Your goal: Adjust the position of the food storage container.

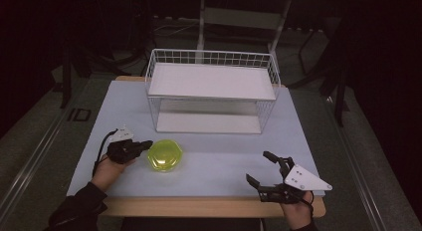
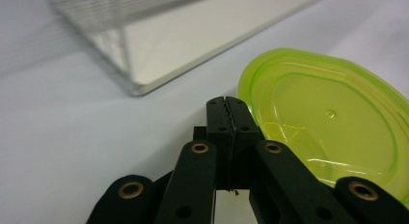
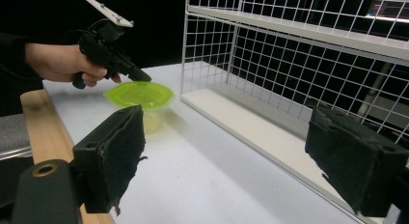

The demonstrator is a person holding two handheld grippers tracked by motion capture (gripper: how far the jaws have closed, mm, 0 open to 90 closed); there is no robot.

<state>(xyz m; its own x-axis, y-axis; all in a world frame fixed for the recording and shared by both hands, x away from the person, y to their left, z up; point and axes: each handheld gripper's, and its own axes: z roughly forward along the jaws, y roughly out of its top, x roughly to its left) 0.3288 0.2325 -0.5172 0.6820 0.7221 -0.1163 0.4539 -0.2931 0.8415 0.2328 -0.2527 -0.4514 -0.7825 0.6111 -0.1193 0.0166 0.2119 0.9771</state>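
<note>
While the left gripper (image 1: 145, 144) sits at the near left of the pale table (image 1: 219, 161) in the high view, its 2 jaws pressed together and empty, the tip lies just beside the left edge of the lime-green lidded container (image 1: 164, 156). The right gripper (image 1: 264, 167) waits well apart at the near right, jaws spread wide with nothing between them. A white wire shelf rack (image 1: 211, 91) with 2 levels stands at the far middle.

Seen from the left gripper view, the closed tip (image 2: 226, 113) meets or almost meets the container's rim (image 2: 308, 122); I cannot tell whether it touches. The rack's lower board (image 2: 193, 40) lies beyond.

From the right gripper view, the spread pads (image 3: 115, 151) frame the table, with the container (image 3: 140, 96) far left under the other gripper (image 3: 130, 72), and the rack (image 3: 299, 55) to the right.

Judging by this, the step in hand is engaging the container with the left tip. To do it well, the jaws likely need to open before closing on the rim, or any nudge should stay low and slow so the light tub slides rather than tips.
</note>
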